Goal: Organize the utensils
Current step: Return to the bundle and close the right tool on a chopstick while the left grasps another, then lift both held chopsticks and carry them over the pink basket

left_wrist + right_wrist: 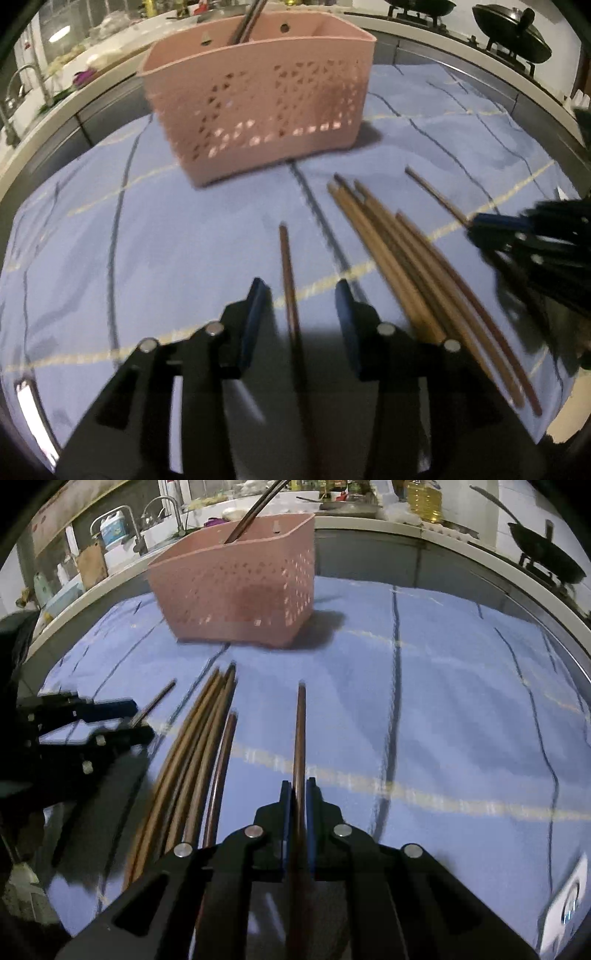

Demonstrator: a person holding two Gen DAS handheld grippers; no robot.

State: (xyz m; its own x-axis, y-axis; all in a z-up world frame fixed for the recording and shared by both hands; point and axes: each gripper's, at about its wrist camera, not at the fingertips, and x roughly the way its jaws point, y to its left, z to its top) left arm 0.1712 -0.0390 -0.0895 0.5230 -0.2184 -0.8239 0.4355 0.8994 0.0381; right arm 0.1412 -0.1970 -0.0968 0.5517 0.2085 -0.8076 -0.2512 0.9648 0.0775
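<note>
A pink perforated basket (258,110) (236,598) stands on the far part of the blue cloth, with dark chopsticks (247,22) (255,513) sticking out of it. Several loose wooden chopsticks (406,266) (192,757) lie in a bundle between my two grippers. My left gripper (300,284) (142,718) is open; one chopstick (290,295) (155,701) lies in the wide gap between its blue pads, which do not press on it. My right gripper (299,782) (476,221) is shut on a single brown chopstick (300,738) (436,195) that points toward the basket.
A blue checked cloth (147,240) (461,720) covers a steel-rimmed table (55,147). Behind it runs a counter with a sink tap (162,513), bottles (424,498) and black woks (513,33) (546,557) on a stove.
</note>
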